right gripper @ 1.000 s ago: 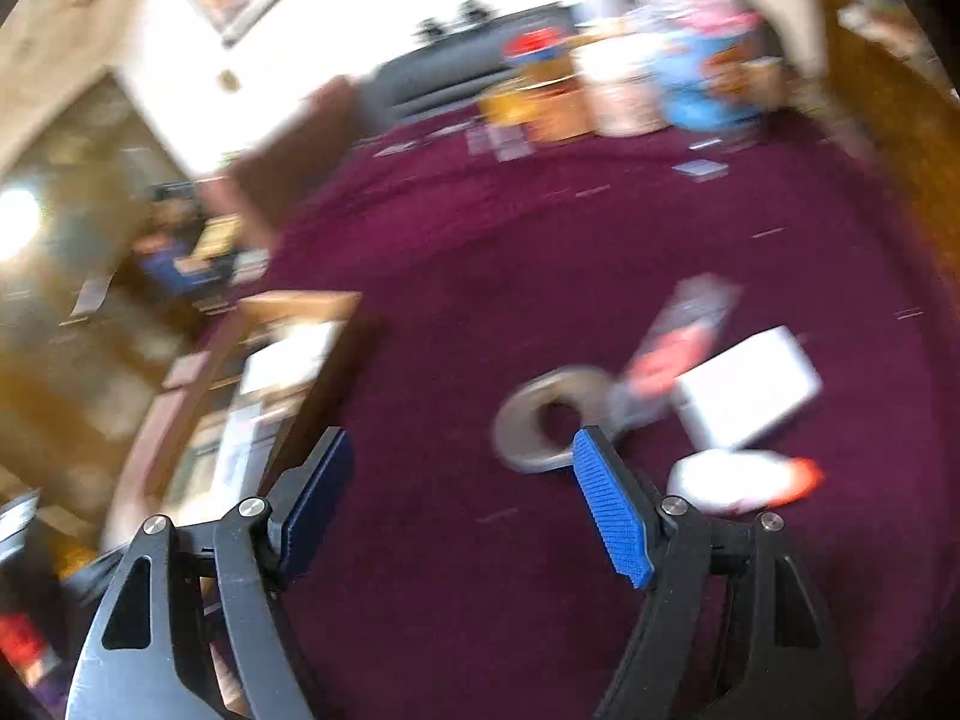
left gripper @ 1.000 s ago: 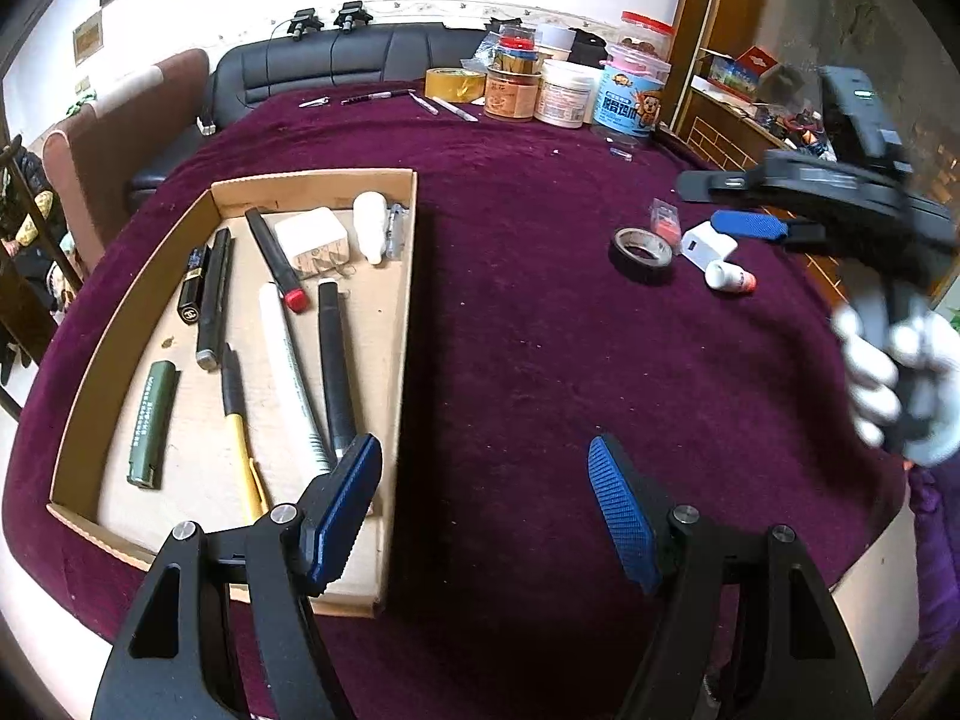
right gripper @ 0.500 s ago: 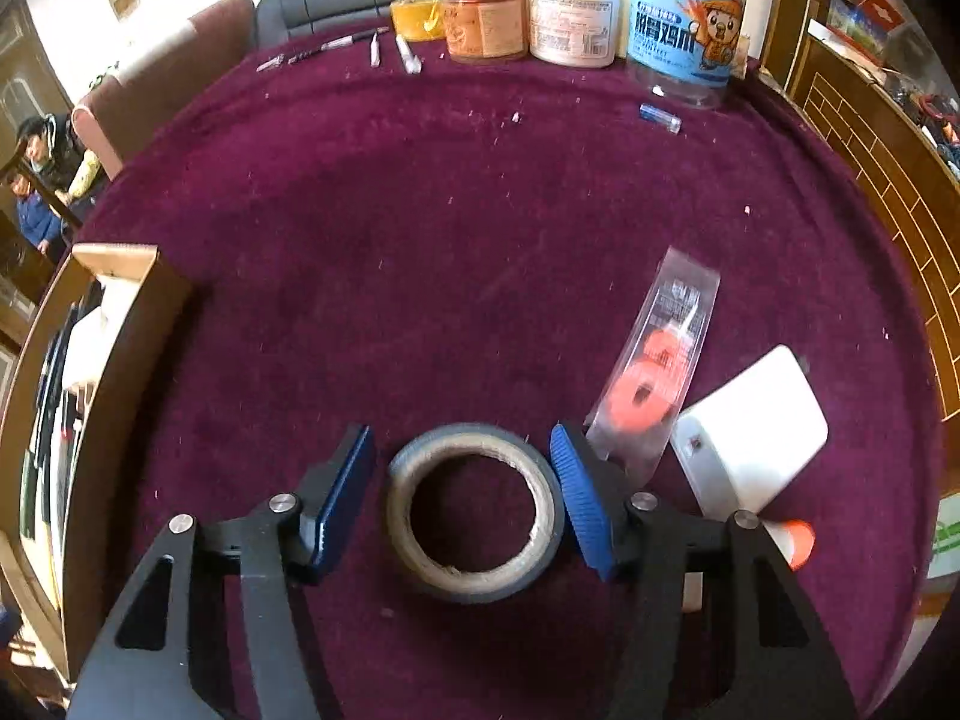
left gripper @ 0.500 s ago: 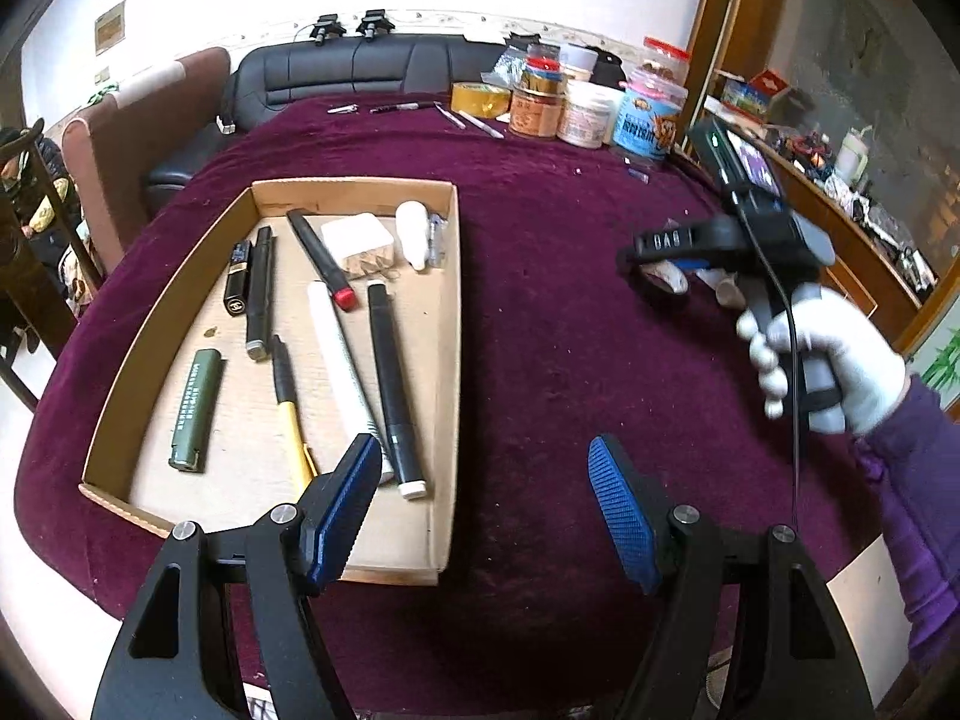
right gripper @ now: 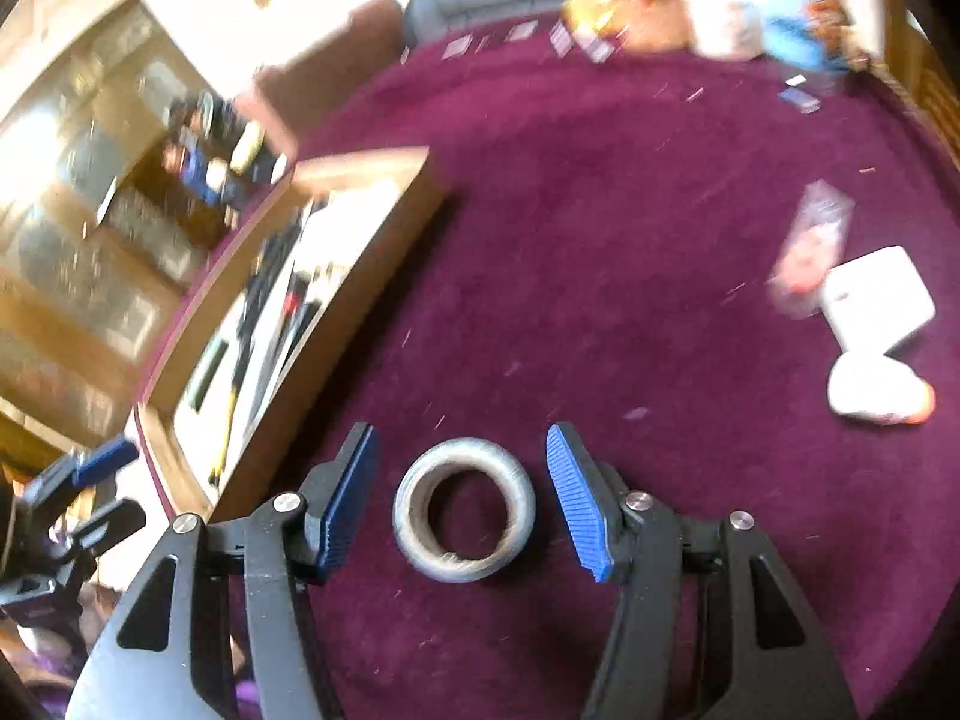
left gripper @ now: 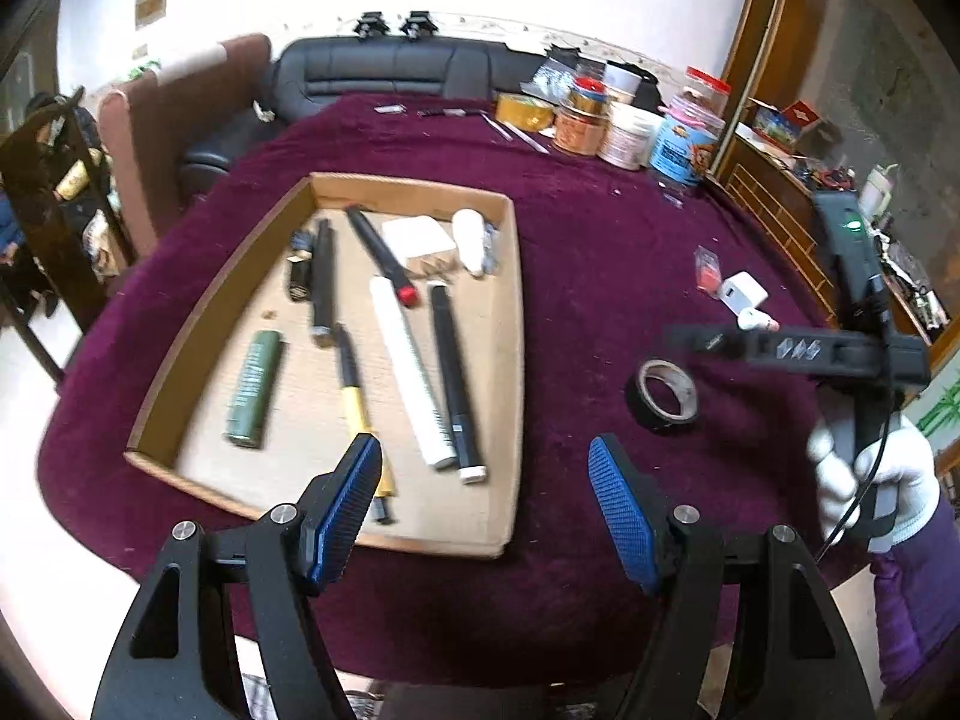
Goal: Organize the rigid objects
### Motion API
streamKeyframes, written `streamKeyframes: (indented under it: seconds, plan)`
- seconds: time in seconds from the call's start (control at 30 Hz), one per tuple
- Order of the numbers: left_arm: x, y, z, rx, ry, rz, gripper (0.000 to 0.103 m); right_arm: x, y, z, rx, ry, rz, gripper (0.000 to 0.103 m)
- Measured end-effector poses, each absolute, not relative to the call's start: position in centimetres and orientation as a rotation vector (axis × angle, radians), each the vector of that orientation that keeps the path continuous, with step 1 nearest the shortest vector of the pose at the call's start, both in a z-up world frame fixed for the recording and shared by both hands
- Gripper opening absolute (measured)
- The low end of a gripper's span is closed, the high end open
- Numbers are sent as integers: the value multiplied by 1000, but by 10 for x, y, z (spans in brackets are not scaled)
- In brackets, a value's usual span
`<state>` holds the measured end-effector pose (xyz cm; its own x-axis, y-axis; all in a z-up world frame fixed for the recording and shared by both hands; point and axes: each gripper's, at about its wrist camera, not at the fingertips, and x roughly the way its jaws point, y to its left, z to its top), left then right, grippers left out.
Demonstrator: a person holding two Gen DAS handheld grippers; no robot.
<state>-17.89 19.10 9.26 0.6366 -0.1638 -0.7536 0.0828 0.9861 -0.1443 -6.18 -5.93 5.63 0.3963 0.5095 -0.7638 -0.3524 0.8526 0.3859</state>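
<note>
A grey-black tape roll (right gripper: 408, 519) lies flat on the purple tablecloth between the blue pads of my right gripper (right gripper: 461, 438). A gap shows on each side, so the pads do not touch it. In the left wrist view the tape roll (left gripper: 648, 414) sits under the right gripper's black frame (left gripper: 798, 351), which a white-gloved hand (left gripper: 870, 480) holds. My left gripper (left gripper: 486, 504) is open and empty above the near right corner of the cardboard box (left gripper: 510, 360). The box holds pens, markers, a green tube and a white block.
Right of the tape lie a red packet (right gripper: 810, 246), a white adaptor (right gripper: 879, 294) and a small white bottle with an orange cap (right gripper: 870, 390). Jars (left gripper: 624, 132) and loose pens stand at the table's far edge. The cardboard box (right gripper: 360, 276) is left of the tape.
My right gripper narrowed around the tape roll. The roll now lies farther from the red packet and nearer the box. The left wrist view has pulled back a little.
</note>
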Motion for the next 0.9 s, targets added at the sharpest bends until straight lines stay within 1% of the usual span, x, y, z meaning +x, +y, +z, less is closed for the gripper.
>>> streamKeyframes:
  seconds: [0.1, 0.2, 0.37, 0.53, 0.67, 0.73, 0.77, 0.9]
  plan:
    - [-180, 197, 94, -101, 863, -116, 66, -59, -98, 63, 279, 942, 459, 58]
    - [-175, 196, 91, -106, 876, -112, 66, -57, -130, 65, 323, 881, 336, 58]
    - [-168, 168, 84, -53, 910, -159, 66, -56, -190, 45, 467, 848, 182, 59]
    - [-160, 142, 80, -13, 938, -185, 66, -64, -238, 36, 532, 783, 74, 59]
    - [-146, 123, 74, -20, 981, -221, 66, -72, -259, 41, 596, 700, 40, 59]
    - [-140, 112, 73, -20, 990, -246, 66, -78, -264, 49, 572, 651, 15, 62]
    - [-136, 105, 71, -13, 989, -257, 66, -80, -263, 52, 542, 636, -18, 66]
    - [-119, 87, 61, -2, 1011, -267, 66, -71, -261, 46, 542, 683, -9, 66]
